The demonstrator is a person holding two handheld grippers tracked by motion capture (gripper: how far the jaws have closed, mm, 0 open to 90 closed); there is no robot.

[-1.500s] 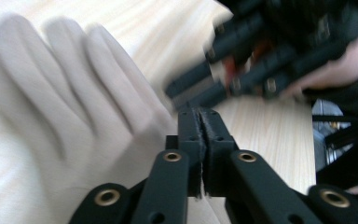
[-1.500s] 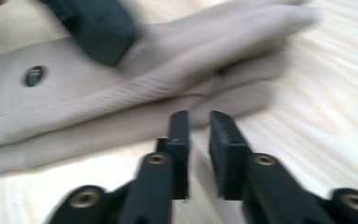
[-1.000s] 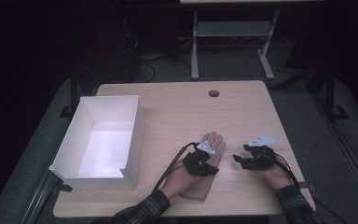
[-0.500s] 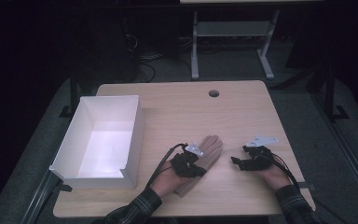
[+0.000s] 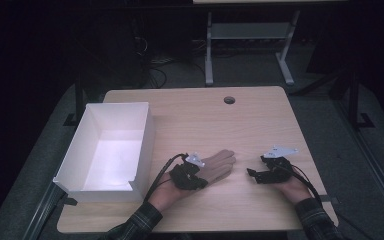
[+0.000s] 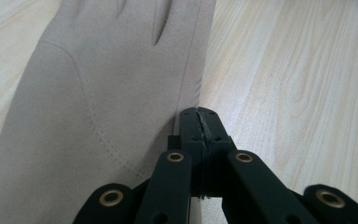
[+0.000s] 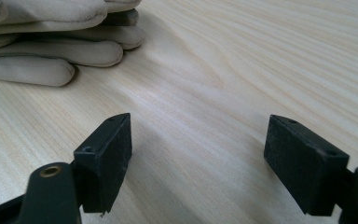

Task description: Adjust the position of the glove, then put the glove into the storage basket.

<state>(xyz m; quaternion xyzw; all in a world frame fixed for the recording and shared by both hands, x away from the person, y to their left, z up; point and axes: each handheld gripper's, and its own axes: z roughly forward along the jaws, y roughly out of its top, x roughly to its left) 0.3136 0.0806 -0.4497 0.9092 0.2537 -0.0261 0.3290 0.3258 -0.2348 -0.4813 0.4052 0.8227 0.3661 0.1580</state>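
Note:
A beige glove (image 5: 221, 164) lies flat near the table's front, fingers pointing up and right. In the left gripper view the glove (image 6: 98, 93) is on the left side. My left gripper (image 5: 201, 175) sits over its cuff end, and its jaws (image 6: 199, 116) are shut together at the glove's right edge. Whether fabric is pinched I cannot tell. To the right, my right gripper (image 5: 250, 173) points left at the glove. It is open (image 7: 198, 154), its jaws having just been opening with only bare wood between them. The glove's fingertips (image 7: 51, 51) lie ahead of it.
A white open box (image 5: 146, 140) stands at the left of the wooden table (image 5: 205, 120). A round cable hole (image 5: 229, 100) sits near the far edge. Behind the table are a metal stand (image 5: 250, 35) and cables on the dark floor.
My left hand and its gripper have moved left and toward the front edge along the glove. The glove's fingertips have shifted only slightly. The right hand has stayed where it was.

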